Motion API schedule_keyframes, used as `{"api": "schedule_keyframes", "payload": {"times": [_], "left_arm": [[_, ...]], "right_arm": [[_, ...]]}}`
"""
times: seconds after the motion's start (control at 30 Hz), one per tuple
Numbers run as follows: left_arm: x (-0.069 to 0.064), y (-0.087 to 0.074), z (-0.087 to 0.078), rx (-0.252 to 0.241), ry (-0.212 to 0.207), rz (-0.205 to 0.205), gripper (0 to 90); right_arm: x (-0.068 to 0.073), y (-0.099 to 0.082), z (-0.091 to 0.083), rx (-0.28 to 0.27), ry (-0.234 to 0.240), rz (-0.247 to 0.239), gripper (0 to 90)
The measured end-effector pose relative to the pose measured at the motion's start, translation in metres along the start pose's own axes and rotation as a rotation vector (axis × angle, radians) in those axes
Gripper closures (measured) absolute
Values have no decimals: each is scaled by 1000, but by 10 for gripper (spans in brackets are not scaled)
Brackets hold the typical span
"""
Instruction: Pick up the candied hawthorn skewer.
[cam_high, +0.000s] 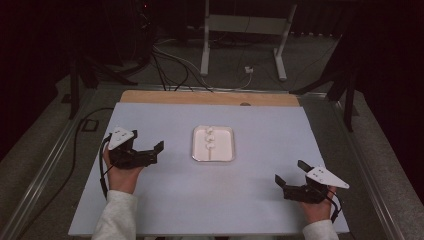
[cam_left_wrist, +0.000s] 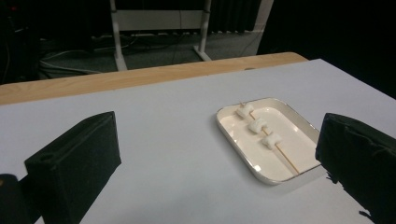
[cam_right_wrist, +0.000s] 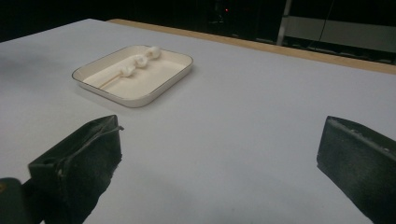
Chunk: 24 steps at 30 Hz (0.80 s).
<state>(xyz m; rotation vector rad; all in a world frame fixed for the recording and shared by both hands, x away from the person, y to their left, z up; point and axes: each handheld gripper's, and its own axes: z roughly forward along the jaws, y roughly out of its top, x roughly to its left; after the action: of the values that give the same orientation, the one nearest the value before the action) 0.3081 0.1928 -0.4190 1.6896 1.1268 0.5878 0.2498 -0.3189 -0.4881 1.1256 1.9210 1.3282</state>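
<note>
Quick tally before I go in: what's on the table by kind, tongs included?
Tongs: 2, left and right, both open
Tray: 1
Skewer: 1
White pieces on the skewer: 3
Total: 7

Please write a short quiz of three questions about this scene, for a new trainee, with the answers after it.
1. True or false: the skewer lies inside the white tray.
2. How many white pieces sit on the skewer?
A) one B) three C) five
3. Which tool is closer to the tray, the left tool or the right tool, and is either one holding something?

Key
1. True. It lies along the tray's floor.
2. B, three, bunched toward the far end of the stick.
3. The left tool is closer. Both tools are open and empty, resting apart from the tray on the table.
</note>
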Motion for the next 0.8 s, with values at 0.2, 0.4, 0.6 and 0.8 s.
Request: {"api": "schedule_keyframes", "payload": {"times": [0.2, 0.4, 0.6, 0.8], "left_arm": [[-8, 5, 18, 22, -19, 17, 8], [-17, 11, 36, 59, -45, 40, 8], [-26, 13, 53, 88, -63, 37, 8], [-31, 12, 63, 110, -67, 43, 9]], "right_arm": [[0, 0, 1, 5, 0, -3, 0], [0, 0, 1, 8, 0, -3, 0], [0, 0, 1, 10, 0, -5, 0], [0, 0, 1, 10, 1, -5, 0]]}}
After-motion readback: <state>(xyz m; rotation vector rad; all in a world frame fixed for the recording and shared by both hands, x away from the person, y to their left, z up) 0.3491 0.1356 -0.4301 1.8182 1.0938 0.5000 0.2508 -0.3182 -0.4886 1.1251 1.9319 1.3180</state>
